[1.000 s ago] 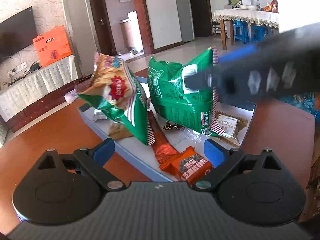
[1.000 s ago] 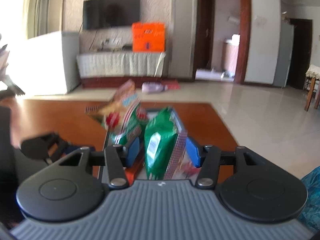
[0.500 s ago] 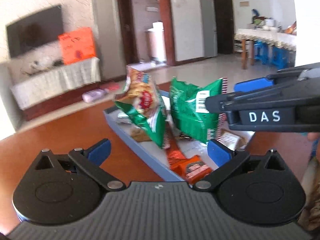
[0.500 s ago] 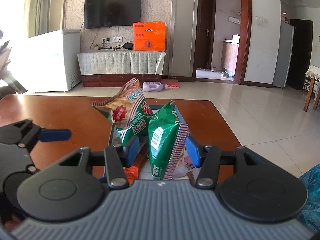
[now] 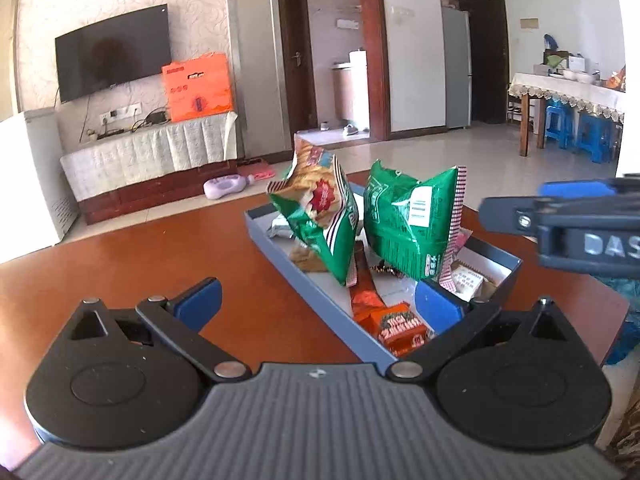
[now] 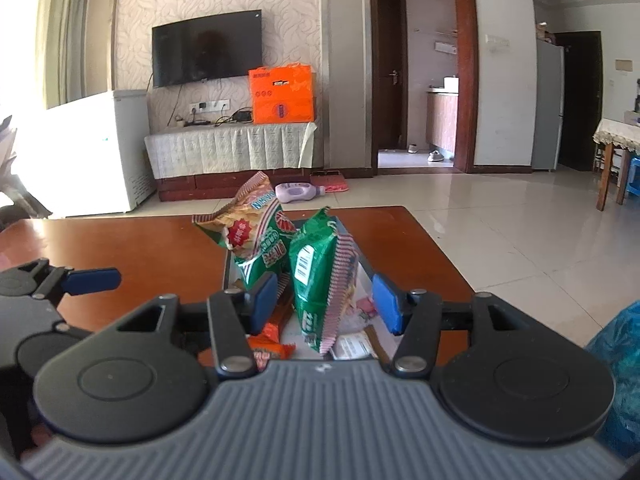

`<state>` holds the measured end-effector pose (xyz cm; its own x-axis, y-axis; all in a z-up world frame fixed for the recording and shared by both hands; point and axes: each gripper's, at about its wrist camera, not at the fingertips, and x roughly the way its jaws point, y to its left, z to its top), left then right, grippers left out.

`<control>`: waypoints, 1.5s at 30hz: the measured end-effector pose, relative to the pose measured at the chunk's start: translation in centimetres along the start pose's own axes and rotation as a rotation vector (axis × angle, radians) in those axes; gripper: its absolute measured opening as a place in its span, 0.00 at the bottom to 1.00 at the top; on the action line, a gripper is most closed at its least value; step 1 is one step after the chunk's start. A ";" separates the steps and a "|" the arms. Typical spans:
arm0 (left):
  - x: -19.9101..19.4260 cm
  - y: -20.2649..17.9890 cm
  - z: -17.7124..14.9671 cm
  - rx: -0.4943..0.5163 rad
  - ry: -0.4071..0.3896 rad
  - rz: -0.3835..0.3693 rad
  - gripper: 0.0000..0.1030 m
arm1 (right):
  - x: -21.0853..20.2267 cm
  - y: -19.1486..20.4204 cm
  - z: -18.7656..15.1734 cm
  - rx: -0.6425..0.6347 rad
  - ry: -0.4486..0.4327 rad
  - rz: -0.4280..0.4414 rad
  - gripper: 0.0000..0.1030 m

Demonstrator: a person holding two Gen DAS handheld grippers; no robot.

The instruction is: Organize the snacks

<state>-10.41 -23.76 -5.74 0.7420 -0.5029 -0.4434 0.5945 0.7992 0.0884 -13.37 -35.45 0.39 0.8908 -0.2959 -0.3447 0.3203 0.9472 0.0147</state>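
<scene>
A shallow blue-rimmed box (image 5: 320, 284) on the brown table holds two upright green snack bags: a chips bag (image 5: 320, 216) on the left and a barcode bag (image 5: 412, 220) on the right. An orange wrapped bar (image 5: 400, 326) and small packets lie at their feet. My left gripper (image 5: 316, 300) is open and empty, just short of the box's near rim. My right gripper (image 6: 326, 304) is open and empty, its pads either side of the barcode bag (image 6: 320, 276) without touching it. The chips bag (image 6: 250, 232) stands behind.
The brown table (image 5: 140, 264) spreads left of the box. The right gripper's body (image 5: 580, 224) shows at the right edge of the left wrist view. The left gripper (image 6: 60, 280) shows at the left of the right wrist view. A blue bag (image 6: 620, 344) hangs by the table's right edge.
Both grippers have drawn back from the box, so the bags look smaller and farther. The right gripper has let go of the barcode bag's area and moved right. Both bags stay upright.
</scene>
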 end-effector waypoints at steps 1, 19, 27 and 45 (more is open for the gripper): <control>-0.3 -0.1 -0.1 -0.003 0.002 0.004 1.00 | -0.4 -0.2 -0.2 0.012 -0.007 -0.008 0.69; -7.5 -1.5 -1.2 -0.057 0.020 -0.041 1.00 | -5.2 -3.2 -2.3 0.311 0.045 -0.133 0.81; -9.9 -1.5 -1.3 -0.090 0.005 -0.051 1.00 | -9.3 -0.7 -4.3 0.209 0.059 -0.116 0.81; -13.9 -1.9 -1.2 -0.104 -0.007 -0.092 1.00 | -11.4 1.7 -6.7 0.108 0.166 -0.102 0.81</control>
<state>-22.21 -17.86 -0.81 0.6884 -0.5773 -0.4391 0.6247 0.7796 -0.0457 -25.09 -29.68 -1.92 0.7899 -0.3568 -0.4988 0.4464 0.8922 0.0688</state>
